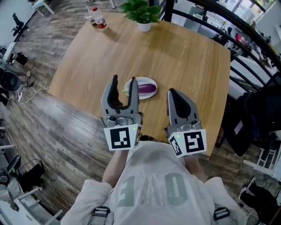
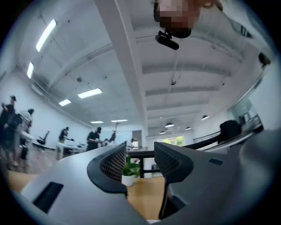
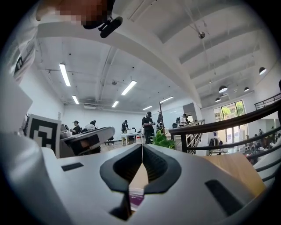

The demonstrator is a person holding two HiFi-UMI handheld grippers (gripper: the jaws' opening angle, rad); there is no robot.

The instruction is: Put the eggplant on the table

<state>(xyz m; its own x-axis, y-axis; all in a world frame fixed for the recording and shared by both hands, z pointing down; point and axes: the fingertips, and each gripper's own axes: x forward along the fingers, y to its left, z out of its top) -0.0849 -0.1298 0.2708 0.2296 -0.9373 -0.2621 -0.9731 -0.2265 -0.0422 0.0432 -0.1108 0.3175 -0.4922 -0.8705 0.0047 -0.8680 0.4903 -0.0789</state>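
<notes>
A purple eggplant [image 1: 147, 88] lies on a white plate [image 1: 151, 81] near the front edge of the wooden table [image 1: 175, 57]. My left gripper [image 1: 124, 84] is open, its fingers upright just left of the plate, with nothing between them. My right gripper [image 1: 173, 92] is shut and empty, just right of the plate. In the right gripper view a bit of the plate and eggplant [image 3: 136, 201] shows below the closed jaws. The left gripper [image 2: 139, 160] looks across the table with its jaws apart.
A potted green plant [image 1: 142, 13] stands at the table's far edge, also seen as the plant [image 2: 130, 171] between the left jaws. Bottles [image 1: 97, 18] stand at the far left corner. A black railing [image 1: 228, 30] runs right of the table. People stand in the background.
</notes>
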